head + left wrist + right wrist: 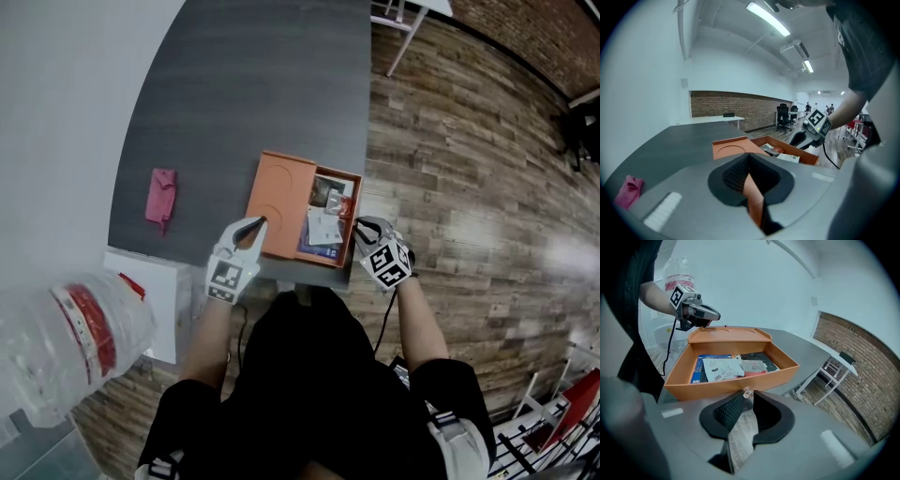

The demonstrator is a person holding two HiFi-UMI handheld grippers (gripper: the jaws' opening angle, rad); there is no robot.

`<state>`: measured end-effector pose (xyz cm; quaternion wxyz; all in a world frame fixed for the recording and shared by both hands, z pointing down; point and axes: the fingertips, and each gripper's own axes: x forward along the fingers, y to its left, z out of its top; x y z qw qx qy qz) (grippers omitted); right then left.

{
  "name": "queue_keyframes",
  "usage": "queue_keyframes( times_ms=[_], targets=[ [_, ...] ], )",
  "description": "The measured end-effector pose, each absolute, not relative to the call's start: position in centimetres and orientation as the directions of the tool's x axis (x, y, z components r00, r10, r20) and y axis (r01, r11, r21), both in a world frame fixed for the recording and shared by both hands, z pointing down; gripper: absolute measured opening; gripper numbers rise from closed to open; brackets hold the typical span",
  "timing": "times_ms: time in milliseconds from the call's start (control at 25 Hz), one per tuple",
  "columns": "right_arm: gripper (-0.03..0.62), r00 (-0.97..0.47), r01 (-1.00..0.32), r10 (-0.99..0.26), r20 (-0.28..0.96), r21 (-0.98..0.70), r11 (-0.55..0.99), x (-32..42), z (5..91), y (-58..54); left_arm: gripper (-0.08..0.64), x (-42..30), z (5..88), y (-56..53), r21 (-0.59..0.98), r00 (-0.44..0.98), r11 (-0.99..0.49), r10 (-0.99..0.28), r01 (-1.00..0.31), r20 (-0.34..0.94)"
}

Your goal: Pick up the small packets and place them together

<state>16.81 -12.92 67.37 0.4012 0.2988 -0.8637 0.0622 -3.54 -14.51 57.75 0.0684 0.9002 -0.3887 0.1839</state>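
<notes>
While the left gripper (253,226) clamps the orange box lid (281,199), the right gripper (747,398) barely pinches a tiny clear scrap (747,392), which could slip onto the floor (450,169)

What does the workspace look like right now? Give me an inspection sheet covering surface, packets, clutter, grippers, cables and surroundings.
Surface: dark grey table, no spills seen.
Job's things: packets lie together in the open orange box, with its lid folded out flat.
Clutter: pink cloth on the table; large water bottle beside it.
Grippers: left gripper shut on the lid's edge. Right gripper at the box's near corner, jaws nearly together, tiny clear bit at the tips, grip unclear.
Cables: black cables hang from both grippers, off the table.
Surroundings: wood floor, brick wall, office chairs.
</notes>
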Motion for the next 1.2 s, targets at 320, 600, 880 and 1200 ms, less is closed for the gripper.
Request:
queue_keyframes(
  times_ms=[320,600,880,1200],
  targets=[
    [0.067,-0.491,-0.567,-0.466,0.736,0.136,0.812,16.9,67.4,-12.9,-0.002,-3.9,57.8,-14.8,0.014,0.630,-0.675,-0.681,-0.737,0.373],
    [0.072,-0.481,-0.582,-0.475,0.737,0.137,0.802,17.1,67.0,-13.0,-0.002,-3.8,57.9,-14.9,0.020,0.634,-0.677,-0.677,-0.735,0.374],
    [0.118,-0.486,-0.610,-0.501,0.716,0.133,0.781,18.0,64.8,-12.8,-0.002,-3.4,58.1,-14.9,-0.006,0.640,-0.695,-0.666,-0.719,0.383],
    [0.109,-0.465,-0.734,-0.647,0.604,0.144,0.663,19.5,59.0,-13.7,-0.002,-3.6,58.3,-15.3,-0.014,0.639,-0.690,-0.677,-0.723,0.365]
  ],
)
